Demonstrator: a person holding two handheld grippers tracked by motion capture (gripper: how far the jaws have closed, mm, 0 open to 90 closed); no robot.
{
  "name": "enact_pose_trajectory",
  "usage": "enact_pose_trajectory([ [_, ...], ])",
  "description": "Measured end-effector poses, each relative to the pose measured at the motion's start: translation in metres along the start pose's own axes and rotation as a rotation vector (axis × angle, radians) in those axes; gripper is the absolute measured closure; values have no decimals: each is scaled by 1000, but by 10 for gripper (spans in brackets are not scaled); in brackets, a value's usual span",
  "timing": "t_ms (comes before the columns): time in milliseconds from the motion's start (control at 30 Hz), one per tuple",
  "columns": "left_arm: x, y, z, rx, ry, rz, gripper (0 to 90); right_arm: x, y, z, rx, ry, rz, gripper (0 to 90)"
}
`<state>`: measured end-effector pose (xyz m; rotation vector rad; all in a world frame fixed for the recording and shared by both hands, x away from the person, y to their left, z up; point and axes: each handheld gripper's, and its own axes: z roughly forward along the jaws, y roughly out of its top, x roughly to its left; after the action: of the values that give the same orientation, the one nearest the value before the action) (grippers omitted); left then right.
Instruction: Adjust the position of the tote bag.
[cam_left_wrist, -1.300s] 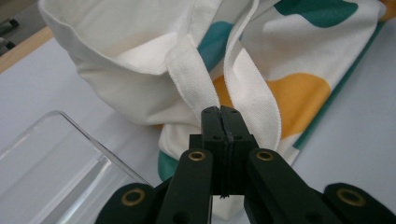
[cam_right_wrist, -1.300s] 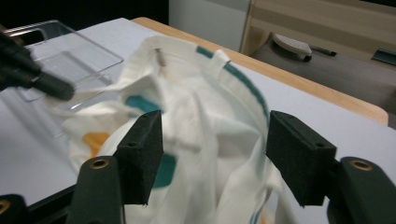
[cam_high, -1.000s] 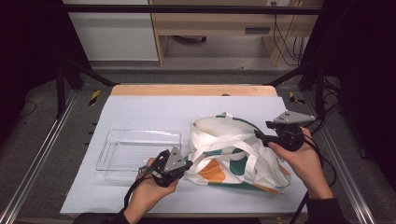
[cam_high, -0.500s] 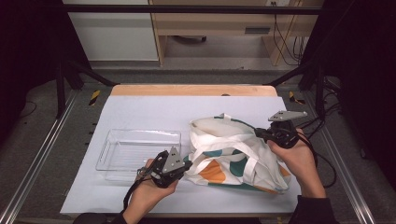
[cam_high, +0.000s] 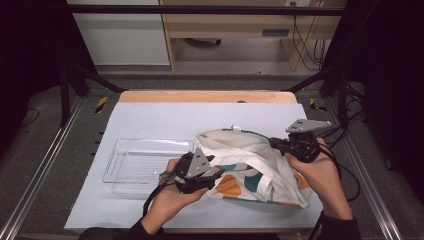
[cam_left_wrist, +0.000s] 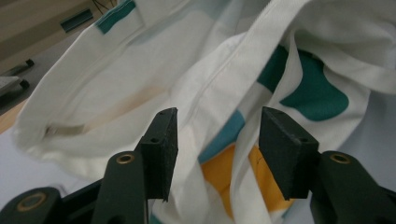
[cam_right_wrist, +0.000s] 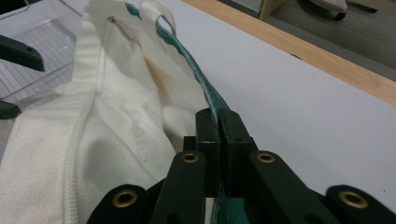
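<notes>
Right hand-held gripper (cam_right_wrist: 218, 122) clamps tote bag (cam_high: 255, 165) rim near counter's (cam_high: 165, 117) right edge; left hand-held gripper (cam_left_wrist: 215, 140), jaws just opening, straddles cloth ungripped.

A tote bag (cam_high: 255, 165) lies on the table (cam_high: 165, 117), toward its right and near side. A plastic tray (cam_high: 142, 162) sits just left of the bag. The left gripper (cam_high: 212, 175) is at the bag's near left edge, between tray and bag; the right gripper (cam_high: 274, 143) is at the bag's far right edge.
</notes>
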<state>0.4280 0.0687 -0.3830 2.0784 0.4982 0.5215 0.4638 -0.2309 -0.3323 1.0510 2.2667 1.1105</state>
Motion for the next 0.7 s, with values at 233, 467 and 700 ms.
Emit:
enact_pose_trajectory([
  [233,-3,21,30,0,-35,37,436,1,-1,-2,-3,8,-1,880],
  [467,-8,22,41,33,-95,59,804,0,-5,-2,-7,11,-3,876],
  [700,-22,3,29,20,-103,58,876,1,-7,0,-34,13,-8,712],
])
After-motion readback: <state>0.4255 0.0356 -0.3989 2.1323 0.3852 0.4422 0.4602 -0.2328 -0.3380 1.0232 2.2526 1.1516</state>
